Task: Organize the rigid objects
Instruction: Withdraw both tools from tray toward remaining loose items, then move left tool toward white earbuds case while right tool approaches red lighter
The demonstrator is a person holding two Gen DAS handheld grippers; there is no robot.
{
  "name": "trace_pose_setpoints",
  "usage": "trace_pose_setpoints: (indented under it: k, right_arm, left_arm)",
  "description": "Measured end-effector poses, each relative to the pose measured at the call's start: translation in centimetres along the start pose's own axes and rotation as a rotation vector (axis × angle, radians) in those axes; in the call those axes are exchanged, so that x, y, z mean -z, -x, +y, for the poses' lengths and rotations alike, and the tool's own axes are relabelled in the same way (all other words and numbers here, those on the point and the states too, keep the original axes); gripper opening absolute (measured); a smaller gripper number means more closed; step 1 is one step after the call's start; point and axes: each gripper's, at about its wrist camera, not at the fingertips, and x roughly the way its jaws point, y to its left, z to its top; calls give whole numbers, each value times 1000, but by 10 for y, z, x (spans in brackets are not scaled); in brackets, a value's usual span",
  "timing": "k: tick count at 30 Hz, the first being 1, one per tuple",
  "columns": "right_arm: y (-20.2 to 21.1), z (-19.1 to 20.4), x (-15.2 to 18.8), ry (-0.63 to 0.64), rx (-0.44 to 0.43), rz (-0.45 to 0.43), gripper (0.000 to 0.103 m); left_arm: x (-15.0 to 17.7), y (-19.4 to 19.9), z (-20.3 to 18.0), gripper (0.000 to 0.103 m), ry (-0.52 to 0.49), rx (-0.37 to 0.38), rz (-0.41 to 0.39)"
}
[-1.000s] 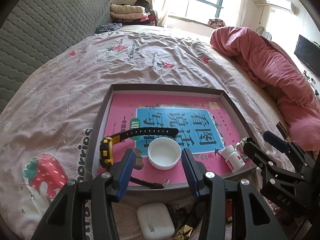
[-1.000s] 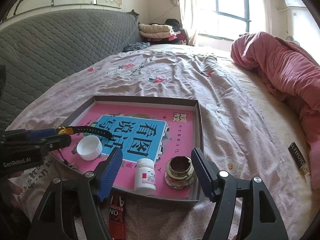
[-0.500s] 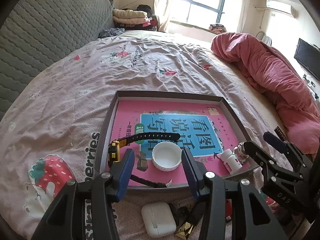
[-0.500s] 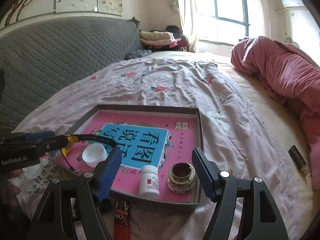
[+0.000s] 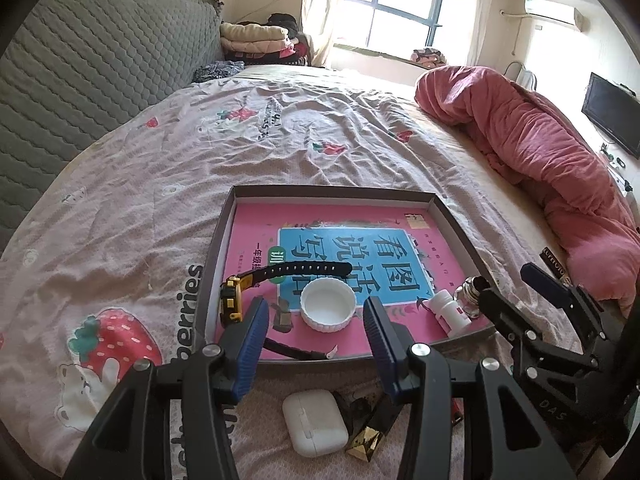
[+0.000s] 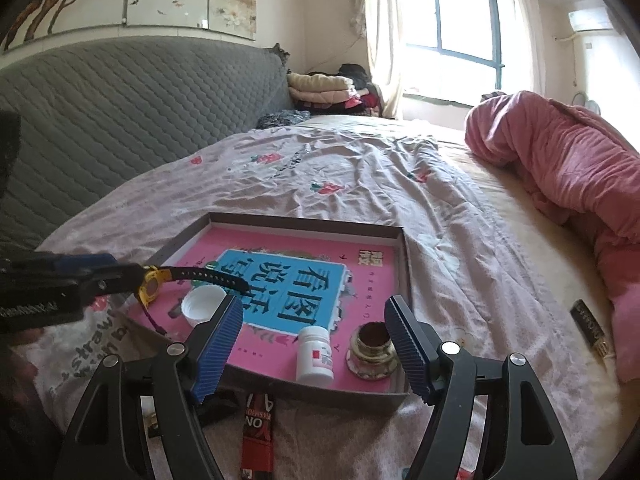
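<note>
Left wrist view: left gripper (image 5: 312, 328) angled down over the near rim of the shallow box tray (image 5: 332, 191), jaws apart, nothing between the pads. Framed in the gap, the white cap (image 5: 328, 306), lying open side up on the pink book cover (image 5: 344, 248) lining the tray floor. Just left of the cap, the yellow watch (image 5: 232, 300) on its edge by the left wall, black strap arching over toward the middle. At the right near corner, the white pill bottle (image 5: 450, 312) and the brass jar (image 5: 472, 296), close together, partly behind the right gripper (image 5: 516, 284), which reaches in from the right. Outside the near rim, on the bedspread (image 5: 280, 152), a white earbud case (image 5: 314, 422) and a small gold piece (image 5: 366, 442). Far half of the tray bare; wide open bedspread beyond.

Right wrist view: right gripper (image 6: 316, 344) tilted down at the right near corner of the tray (image 6: 304, 222), jaws spread, empty. Between the fingers, pill bottle (image 6: 314, 354) upright, brass jar (image 6: 374, 346) just beside it, mouth up, close to the right wall. Left gripper's arm in from the left edge, over the watch (image 6: 150, 286); cap (image 6: 202, 306) just behind the left finger. A red packet (image 6: 258, 428) on the bedspread below the near rim. Pink quilt (image 6: 560, 172) heaped well off to the right.
</note>
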Motion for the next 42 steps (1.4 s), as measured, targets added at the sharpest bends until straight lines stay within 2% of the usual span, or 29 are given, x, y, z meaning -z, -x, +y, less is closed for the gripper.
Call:
trace_pose_setpoints:
  k: [19, 35, 42]
  right_arm:
    - [13, 8, 7, -13, -6, 0, 75]
    - [26, 12, 14, -22, 20, 14, 75]
    - [36, 15, 22, -43, 21, 42, 75]
  left_arm:
    - [11, 7, -7, 49, -32, -4, 41]
    - [18, 25, 16, 49, 1, -25, 52]
    - [30, 27, 17, 49, -16, -32, 74]
